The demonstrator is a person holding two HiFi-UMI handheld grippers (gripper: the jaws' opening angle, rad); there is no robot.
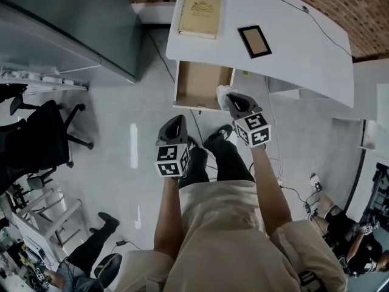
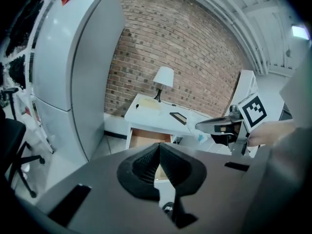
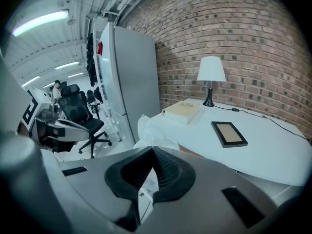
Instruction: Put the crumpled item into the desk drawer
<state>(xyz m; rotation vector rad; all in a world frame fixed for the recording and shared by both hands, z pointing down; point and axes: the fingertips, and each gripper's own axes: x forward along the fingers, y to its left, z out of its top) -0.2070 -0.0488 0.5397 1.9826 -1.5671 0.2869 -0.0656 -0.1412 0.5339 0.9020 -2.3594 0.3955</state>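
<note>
One crumpled item (image 1: 223,93), a white, half-translucent wad that looks like thin plastic film, is pinched in my right gripper (image 1: 233,101). In the right gripper view the ribbed black pads (image 3: 168,172) are closed on it, with creased film (image 3: 151,130) billowing out past the tips and a strip trailing down between them. From the head view the wad sits at the front right corner of the open desk drawer (image 1: 200,81), a shallow box with a flat brown bottom and pale sides; I can't tell whether it touches the rim.

My left gripper (image 1: 176,121) hangs lower and to the left, over the grey floor, well apart from the drawer (its jaws meet tip to tip with nothing between them, as the left gripper view (image 2: 159,150) shows).

The drawer hangs under a smooth white desk (image 1: 292,53) with a curved edge. On it lie a thick cream book (image 1: 199,15) and a dark-framed picture (image 1: 254,41) lying flat, and a lamp (image 3: 210,72) with a white shade stands against the red brick wall (image 3: 234,33). A tall grey cabinet (image 1: 73,23) stands left of the desk, and a black office chair (image 1: 42,135) is further left.
</note>
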